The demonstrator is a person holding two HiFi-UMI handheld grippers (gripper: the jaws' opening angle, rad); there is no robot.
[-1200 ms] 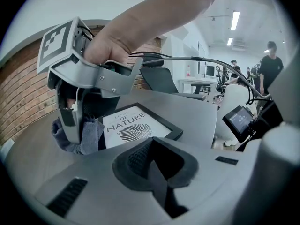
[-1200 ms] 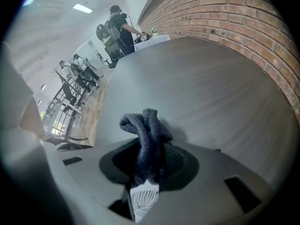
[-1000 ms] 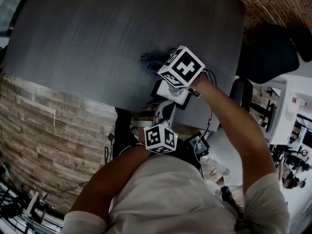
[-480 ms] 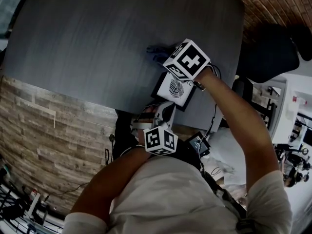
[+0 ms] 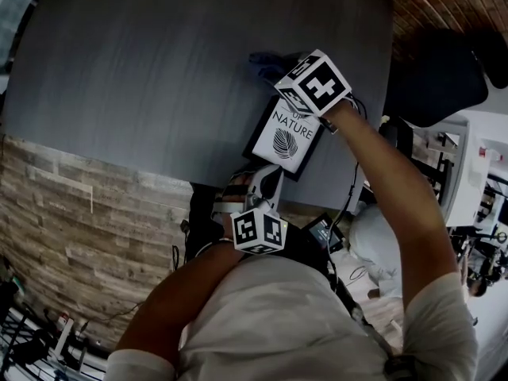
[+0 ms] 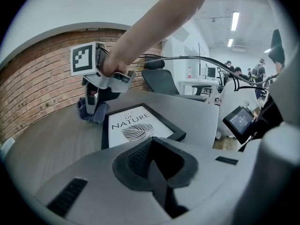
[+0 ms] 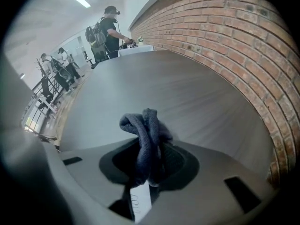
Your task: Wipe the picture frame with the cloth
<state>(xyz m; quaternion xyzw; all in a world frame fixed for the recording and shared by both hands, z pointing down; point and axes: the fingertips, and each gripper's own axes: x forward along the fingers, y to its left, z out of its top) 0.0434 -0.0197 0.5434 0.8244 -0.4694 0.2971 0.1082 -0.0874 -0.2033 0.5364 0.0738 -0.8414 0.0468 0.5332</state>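
Note:
A black picture frame (image 5: 283, 137) with a white leaf print lies flat near the front edge of the grey table (image 5: 159, 70). My right gripper (image 5: 279, 76) is shut on a bunched dark blue cloth (image 5: 266, 62) at the frame's far edge. The right gripper view shows the cloth (image 7: 145, 139) clamped between the jaws, with a strip of the print (image 7: 139, 201) beneath. In the left gripper view, the frame (image 6: 136, 125) lies just ahead of my shut left gripper (image 6: 157, 172), and its near edge is hidden behind the jaws. The cloth (image 6: 91, 112) rests at the frame's far left corner.
A brick wall (image 7: 225, 41) runs along the table's right side. A black office chair (image 5: 436, 78) stands beyond the table corner. A small screen (image 6: 240, 121) hangs at my right. Several people (image 7: 110, 29) stand far off at another table.
The right gripper has carried the cloth across the frame toward its far edge, uncovering the leaf print. The left gripper has stayed put.

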